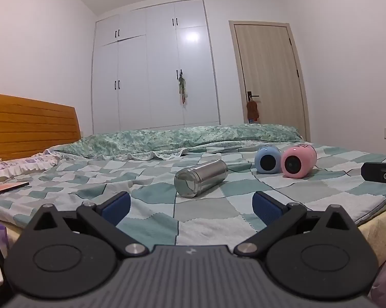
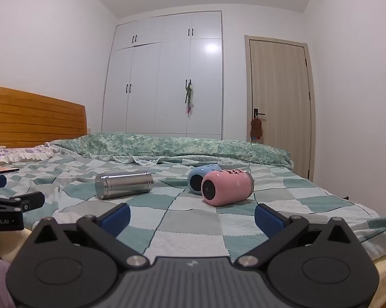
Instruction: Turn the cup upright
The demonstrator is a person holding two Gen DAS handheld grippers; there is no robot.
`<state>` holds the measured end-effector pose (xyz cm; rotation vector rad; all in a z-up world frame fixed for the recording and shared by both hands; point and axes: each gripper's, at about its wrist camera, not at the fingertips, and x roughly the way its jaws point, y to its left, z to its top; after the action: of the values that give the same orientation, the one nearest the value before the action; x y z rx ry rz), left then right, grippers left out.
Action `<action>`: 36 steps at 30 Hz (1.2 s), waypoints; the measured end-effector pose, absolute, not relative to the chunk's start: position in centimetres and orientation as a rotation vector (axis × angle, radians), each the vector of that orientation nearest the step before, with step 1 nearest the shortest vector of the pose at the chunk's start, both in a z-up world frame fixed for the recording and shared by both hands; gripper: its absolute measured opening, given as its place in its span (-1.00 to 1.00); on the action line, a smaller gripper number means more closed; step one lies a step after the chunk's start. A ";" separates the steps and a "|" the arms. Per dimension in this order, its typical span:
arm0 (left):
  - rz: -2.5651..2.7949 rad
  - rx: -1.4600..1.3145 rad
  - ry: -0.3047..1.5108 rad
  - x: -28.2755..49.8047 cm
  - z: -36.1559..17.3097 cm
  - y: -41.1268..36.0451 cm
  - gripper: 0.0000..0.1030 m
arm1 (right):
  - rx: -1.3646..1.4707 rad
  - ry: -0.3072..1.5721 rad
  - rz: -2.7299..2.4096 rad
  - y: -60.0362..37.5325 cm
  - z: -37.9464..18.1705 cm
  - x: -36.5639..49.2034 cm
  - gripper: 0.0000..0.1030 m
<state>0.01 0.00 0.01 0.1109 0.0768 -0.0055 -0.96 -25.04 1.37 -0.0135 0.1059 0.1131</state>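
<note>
- Basically nothing done yet: all three cups lie on their sides on the bed, neither gripper touching any of them.
- Left wrist view: left gripper point(image 1: 191, 202) has its blue-padded fingers point(image 1: 116, 206) spread wide apart, nothing between them.
- Shiny stainless-steel cylindrical cup point(image 1: 200, 177) lies on its side straight ahead of the gap between the fingers, near but clear of both tips, one flat end turned toward the camera.
- Pale blue rounded cup point(image 1: 267, 159) and pink rounded cup point(image 1: 298, 161) lie on their sides further out, beyond the right finger, touching each other, dark round ends facing the camera.
- All of it rests on the green-and-white checked bedsheet point(image 1: 205, 218); a black piece of the other gripper shows at the right edge.
- Right wrist view: right gripper point(image 2: 192, 217) also has its fingers point(image 2: 267, 218) wide apart and empty.
- Pink cup point(image 2: 226, 188) lies ahead of the gap, toward the right finger, near but apart from it; blue cup point(image 2: 200, 179) is just behind it, touching or nearly so.
- Steel cup point(image 2: 124, 185) lies out beyond the left finger, long axis across the view.
- Can't tell from the task line which cup is the target.
- Judgement: task is at the approach stage; left gripper lines up on the steel cup, right on the pink one.
- Remaining: close on a body, lift, rotate upright, set down; soft sheet may let a stood cup tip.
</note>
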 end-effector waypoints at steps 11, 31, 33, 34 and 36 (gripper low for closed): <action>-0.003 0.108 0.075 0.3 -0.2 -1.0 1.00 | -0.017 0.103 0.112 -25.0 1.4 -1.0 1.00; -0.010 0.102 0.074 -0.4 0.1 -0.5 1.00 | -0.018 0.101 0.113 -25.0 1.4 -1.1 1.00; -0.010 0.101 0.074 -0.3 0.1 -0.4 1.00 | -0.018 0.100 0.113 -25.0 1.4 -1.1 1.00; -0.010 0.101 0.074 -0.3 0.1 -0.4 1.00 | -0.018 0.100 0.113 -25.0 1.4 -1.0 1.00; -0.009 0.100 0.075 -0.3 0.1 -0.4 1.00 | -0.019 0.101 0.113 -25.0 1.4 -1.0 1.00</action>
<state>-0.28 -0.36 0.09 0.1003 0.0746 -0.0095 -1.04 -24.97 1.40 -0.0188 0.1005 0.1126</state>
